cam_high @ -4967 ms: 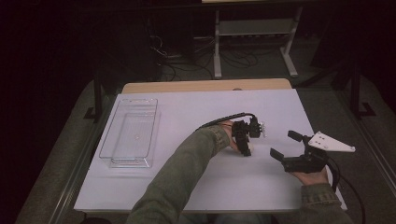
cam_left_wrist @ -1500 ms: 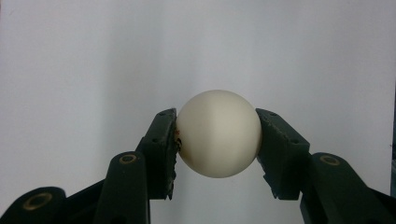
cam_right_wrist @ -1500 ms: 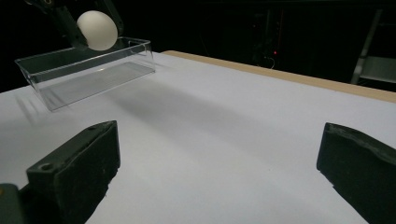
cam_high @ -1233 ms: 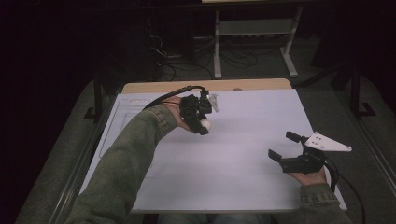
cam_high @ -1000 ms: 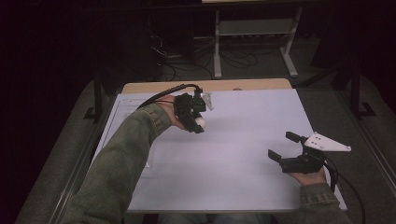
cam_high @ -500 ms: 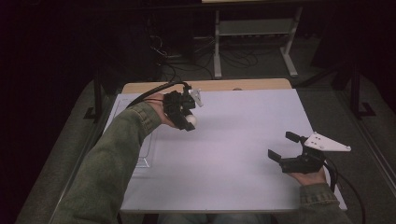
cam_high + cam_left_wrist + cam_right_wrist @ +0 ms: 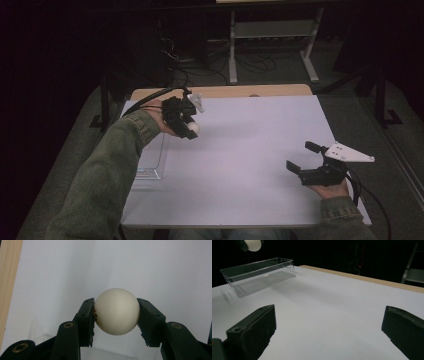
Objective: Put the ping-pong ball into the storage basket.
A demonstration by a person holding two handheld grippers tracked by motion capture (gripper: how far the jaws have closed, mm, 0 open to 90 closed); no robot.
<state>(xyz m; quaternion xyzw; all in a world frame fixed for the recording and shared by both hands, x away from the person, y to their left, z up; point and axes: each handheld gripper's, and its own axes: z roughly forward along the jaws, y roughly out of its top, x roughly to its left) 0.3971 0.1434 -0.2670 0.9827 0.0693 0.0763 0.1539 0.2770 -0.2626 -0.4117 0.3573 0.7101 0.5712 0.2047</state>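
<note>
The left gripper [image 7: 186, 126] pinches one white ball [image 7: 117, 311] between its jaws, held in the air near the clear plastic bin [image 7: 257, 275] at the table's left side. The right gripper [image 7: 303, 160] sits low near the right edge with jaws spread wide, holding nothing. The white table [image 7: 250, 150] has a wooden strip along its far edge; the room behind is dark, with a metal stand [image 7: 270, 35] and floor cables. One ball, one bin, two grippers.

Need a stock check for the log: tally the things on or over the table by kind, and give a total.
White ball: 1
Clear plastic box: 1
Hand-held grippers: 2, left gripper and right gripper
Total: 4
</note>
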